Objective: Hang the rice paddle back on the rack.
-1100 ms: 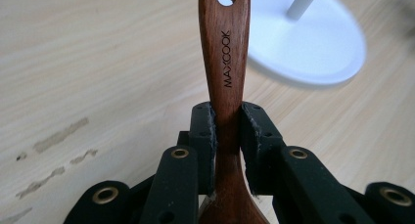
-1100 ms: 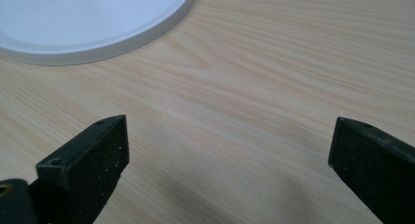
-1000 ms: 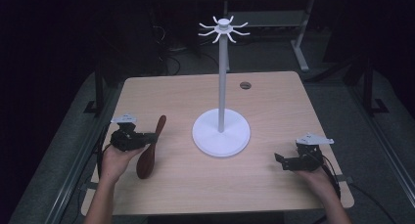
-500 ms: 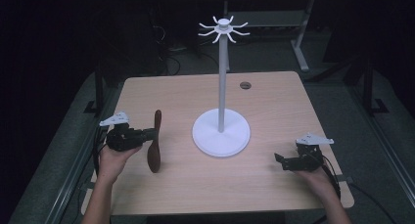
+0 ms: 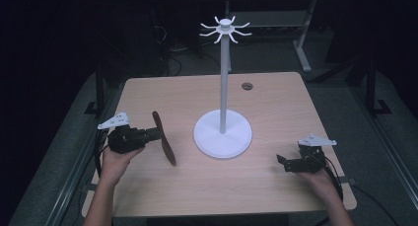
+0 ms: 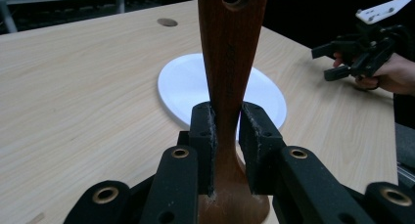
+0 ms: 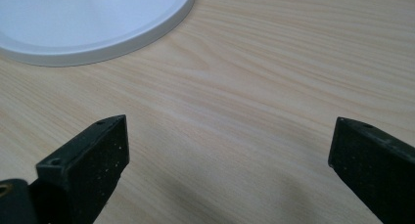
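Spoon (image 6: 230, 62) of dark reddish wood, handle hole, between left gripper (image 6: 226, 131) pads.

A tall stand (image 5: 223, 134) stood on the middle of the worktop (image 5: 276, 102). To its left was a wooden spoon (image 5: 163, 137), held up in the left hand-held gripper (image 5: 153, 134). The right hand-held gripper (image 5: 282, 163) sat on the worktop, right of the stand and nearer the person

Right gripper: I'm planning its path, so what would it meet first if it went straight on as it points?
Probably the white stand base: the open right gripper points over bare table toward the base's rim, though the line may pass beside it.
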